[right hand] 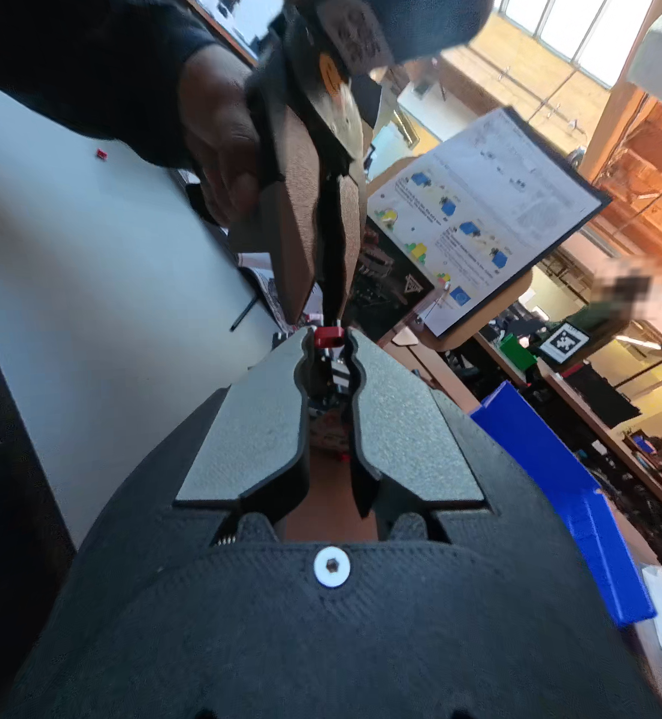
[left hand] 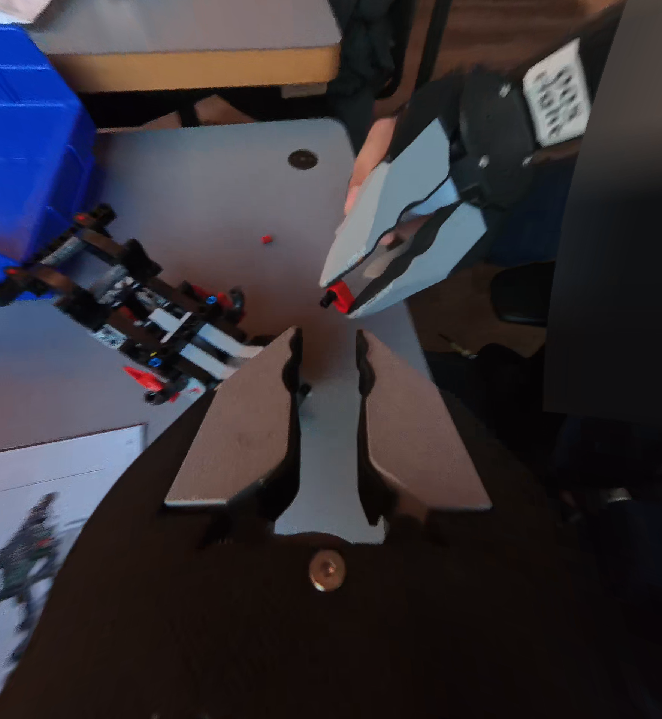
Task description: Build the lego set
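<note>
My right gripper [right hand: 329,335] is shut on a small red connector piece [right hand: 328,336] at its fingertips. In the left wrist view the right gripper [left hand: 341,307] holds this red piece [left hand: 341,296], with a black pin on it, just above and right of my left gripper's tips. My left gripper [left hand: 328,338] is open and empty over the grey table [left hand: 212,186]. It also shows in the right wrist view [right hand: 331,315], pointing at the red piece. The partly built black, white and red lego model [left hand: 138,311] lies on the table to the left.
A blue bin [left hand: 21,155] stands behind the model and shows in the right wrist view [right hand: 555,486]. A loose small red piece [left hand: 267,239] lies mid-table. An instruction booklet [left hand: 49,505] lies at the near left. An instruction sheet [right hand: 477,218] stands propped up beyond the table. Only a small space, under 4 cm, lies between the two pairs of fingers.
</note>
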